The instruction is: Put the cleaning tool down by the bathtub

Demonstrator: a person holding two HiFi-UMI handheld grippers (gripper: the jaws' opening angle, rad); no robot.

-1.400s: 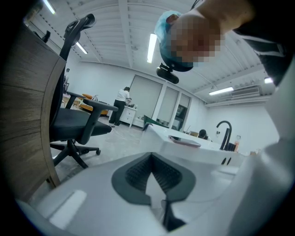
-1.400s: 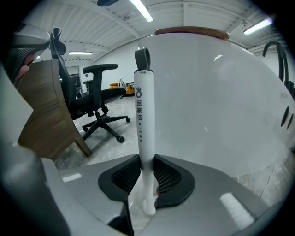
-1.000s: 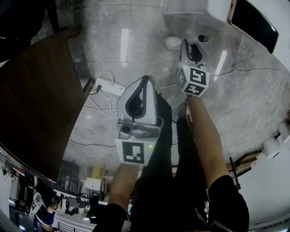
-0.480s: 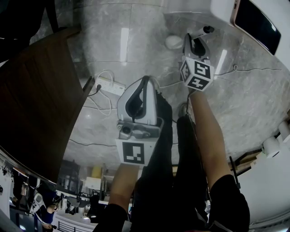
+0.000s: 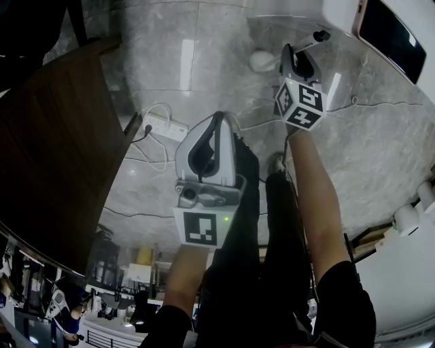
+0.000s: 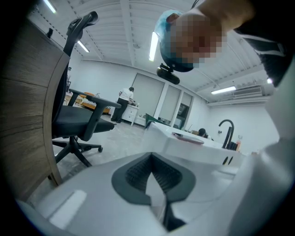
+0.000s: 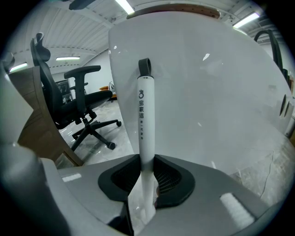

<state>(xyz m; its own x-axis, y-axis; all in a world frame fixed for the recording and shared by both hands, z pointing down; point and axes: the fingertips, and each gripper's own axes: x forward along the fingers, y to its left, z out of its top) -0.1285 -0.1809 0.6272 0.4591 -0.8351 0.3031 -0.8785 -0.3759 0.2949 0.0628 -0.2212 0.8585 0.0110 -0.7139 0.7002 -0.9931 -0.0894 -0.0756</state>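
The cleaning tool's white handle [image 7: 146,120] stands upright between the jaws of my right gripper [image 7: 146,174], which is shut on it. The handle carries dark print and ends in a black loop [image 7: 144,66]. Right behind it rises the bathtub's white outer wall [image 7: 212,92]. In the head view the right gripper [image 5: 300,64] is at the upper right, close to the bathtub [image 5: 340,13], and the handle's tip [image 5: 318,35] pokes out past it. My left gripper [image 5: 216,126] hovers mid-frame above the floor; seen along its own jaws, the left gripper [image 6: 154,182] is shut with nothing in it.
A white round thing [image 5: 262,61] lies beside the right gripper; whether it belongs to the tool is unclear. A power strip [image 5: 166,127] with cables lies on the marble floor. A dark wooden tabletop [image 5: 54,149] fills the left. An office chair [image 7: 78,101] stands further off.
The right gripper has carried the handle up and to the right in the head view, nearer the bathtub. The left gripper has stayed where it was.
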